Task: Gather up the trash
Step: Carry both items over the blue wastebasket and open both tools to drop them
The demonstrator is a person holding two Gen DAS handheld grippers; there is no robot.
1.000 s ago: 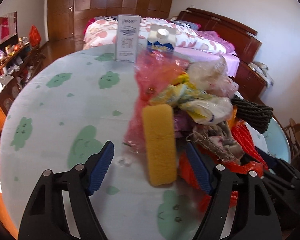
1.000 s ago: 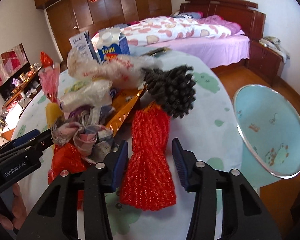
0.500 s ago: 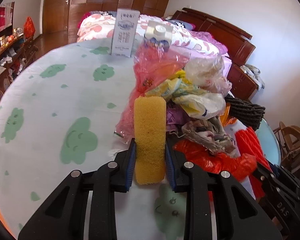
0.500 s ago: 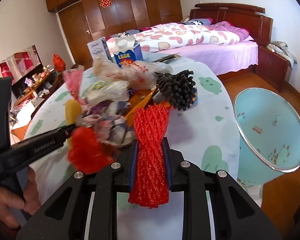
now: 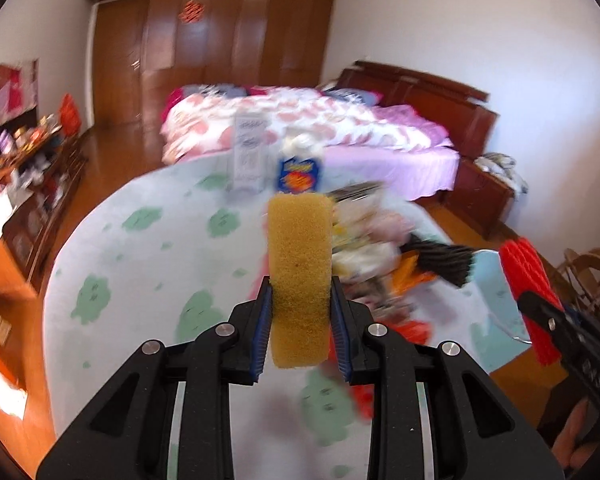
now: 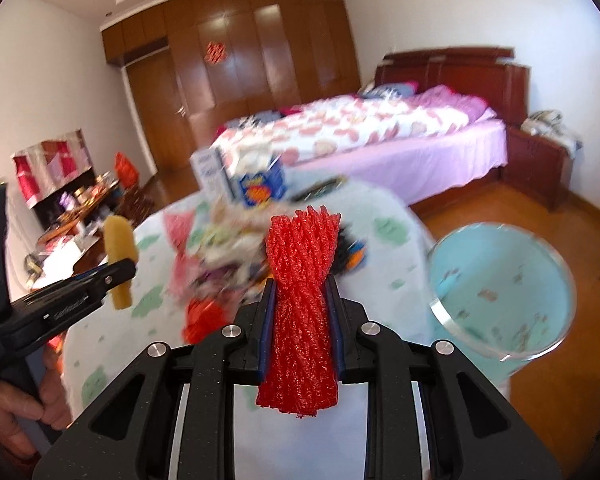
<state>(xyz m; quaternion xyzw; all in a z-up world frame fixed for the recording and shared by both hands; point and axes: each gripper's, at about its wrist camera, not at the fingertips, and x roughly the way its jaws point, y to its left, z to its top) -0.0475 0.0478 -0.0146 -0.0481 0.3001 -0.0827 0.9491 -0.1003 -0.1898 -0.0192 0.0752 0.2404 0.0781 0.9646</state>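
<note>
Setting: bedroom with a wooden wardrobe wall and a pink-sheeted bed (image 5: 340, 120); a round table under a pale cloth with green cloud prints (image 5: 140, 248) stood in front.
Left gripper (image 5: 302, 320): black, blue-padded jaws closed tight on one yellow oblong sponge (image 5: 300, 276), which stood upright between the pads, lifted above the cloth.
Right gripper (image 6: 300, 312): jaws pinched shut on one bundle of red foam netting (image 6: 300, 312), squeezed narrow at the pads and flaring above and below.
Sponge look: coarse, porous, rounded corners, mustard yellow.
Netting look: bright red, ribbed mesh, folded into a thick hank.
Trash heap (image 5: 380, 264): blurred mix of plastic bags and wrappers on the table's right half, including one black ribbed piece (image 5: 440, 260); separate items could not be counted.
Cartons: two, upright at the table's far edge, one white box (image 5: 252, 156), one blue milk carton (image 5: 300, 172).
Bin: one light-blue round basin with a metal rim (image 6: 500, 292), beside the table on the right.
</note>
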